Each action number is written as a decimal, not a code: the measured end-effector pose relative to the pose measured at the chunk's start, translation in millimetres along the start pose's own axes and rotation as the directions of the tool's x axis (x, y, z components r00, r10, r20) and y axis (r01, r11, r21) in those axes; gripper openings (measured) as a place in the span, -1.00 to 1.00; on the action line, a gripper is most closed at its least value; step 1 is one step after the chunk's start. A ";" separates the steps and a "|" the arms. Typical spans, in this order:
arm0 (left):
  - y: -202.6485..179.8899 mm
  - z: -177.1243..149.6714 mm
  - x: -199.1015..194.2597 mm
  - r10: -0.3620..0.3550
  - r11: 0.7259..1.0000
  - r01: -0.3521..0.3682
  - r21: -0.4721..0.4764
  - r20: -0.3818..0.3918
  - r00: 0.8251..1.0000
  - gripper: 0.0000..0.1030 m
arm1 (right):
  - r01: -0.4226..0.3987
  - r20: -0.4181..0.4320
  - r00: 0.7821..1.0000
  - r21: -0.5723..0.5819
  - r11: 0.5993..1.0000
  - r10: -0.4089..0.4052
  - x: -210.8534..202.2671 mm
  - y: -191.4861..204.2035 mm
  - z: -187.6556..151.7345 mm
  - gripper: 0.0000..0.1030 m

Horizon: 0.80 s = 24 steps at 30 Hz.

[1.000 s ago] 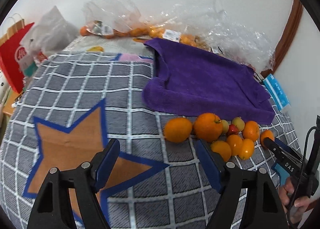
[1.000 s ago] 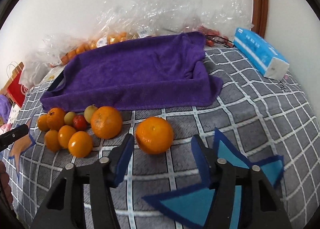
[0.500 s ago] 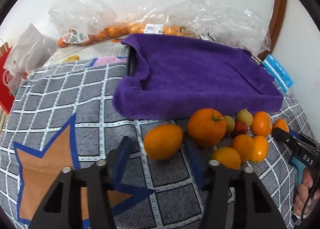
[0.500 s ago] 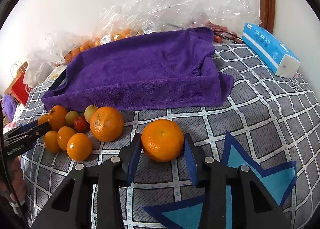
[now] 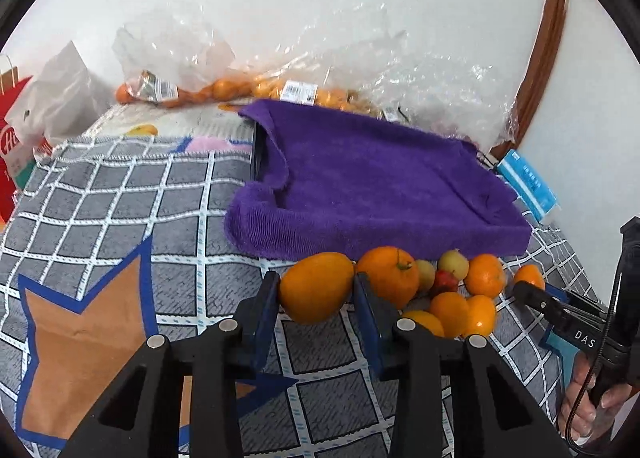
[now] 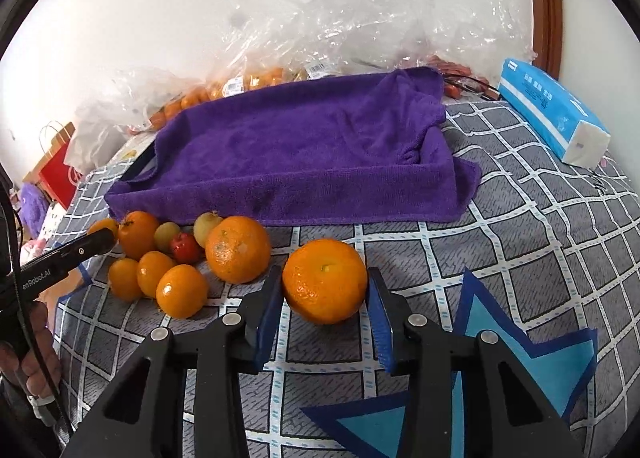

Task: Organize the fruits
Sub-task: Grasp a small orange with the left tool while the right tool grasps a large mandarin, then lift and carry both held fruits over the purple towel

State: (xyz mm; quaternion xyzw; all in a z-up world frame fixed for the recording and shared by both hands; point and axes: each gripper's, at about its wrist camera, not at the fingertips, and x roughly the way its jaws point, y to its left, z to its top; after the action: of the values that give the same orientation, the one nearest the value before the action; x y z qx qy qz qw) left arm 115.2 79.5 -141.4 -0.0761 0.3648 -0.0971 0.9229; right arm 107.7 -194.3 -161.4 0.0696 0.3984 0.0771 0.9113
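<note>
"DAS" in white on the right gripper point(image 5: 560, 312) arm, left wrist view. "enRobot.AI" in white on the left gripper point(image 6: 86, 246) arm, right wrist view, start cut off. Red bag point(image 5: 10, 146) shows white "H", rest hidden. Tissue pack point(image 6: 554, 110) print and barcode label point(image 5: 298, 91) too small to read.

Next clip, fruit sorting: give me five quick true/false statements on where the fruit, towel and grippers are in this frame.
1. The left gripper has an orange between its fingers. True; the jaws are closing.
2. The right gripper is empty. False: its fingers grip an orange.
3. Fruit lies on the purple towel. False: the towel is bare.
4. A small red fruit sits in the pile. True.
5. The tissue pack is red. False: blue.
</note>
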 end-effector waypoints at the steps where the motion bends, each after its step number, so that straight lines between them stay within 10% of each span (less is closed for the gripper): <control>1: -0.4 0.5 -1.5 -0.002 1.000 0.002 0.002 0.009 1.000 -0.31 | -0.002 0.007 1.000 0.001 1.000 0.002 -1.5 -0.2 0.0 -0.21; 24: -6.7 14.0 -36.9 -0.009 0.999 0.013 -0.037 0.102 0.995 -0.31 | 0.000 0.097 0.995 0.029 1.000 -0.003 -47.5 -0.7 27.9 -0.21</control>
State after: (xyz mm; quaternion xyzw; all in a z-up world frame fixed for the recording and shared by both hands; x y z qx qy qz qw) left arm 97.6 82.6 -105.5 -0.1005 0.3186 -0.0912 0.9381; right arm 96.5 -206.1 -108.9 0.0859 0.3548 0.0672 0.9286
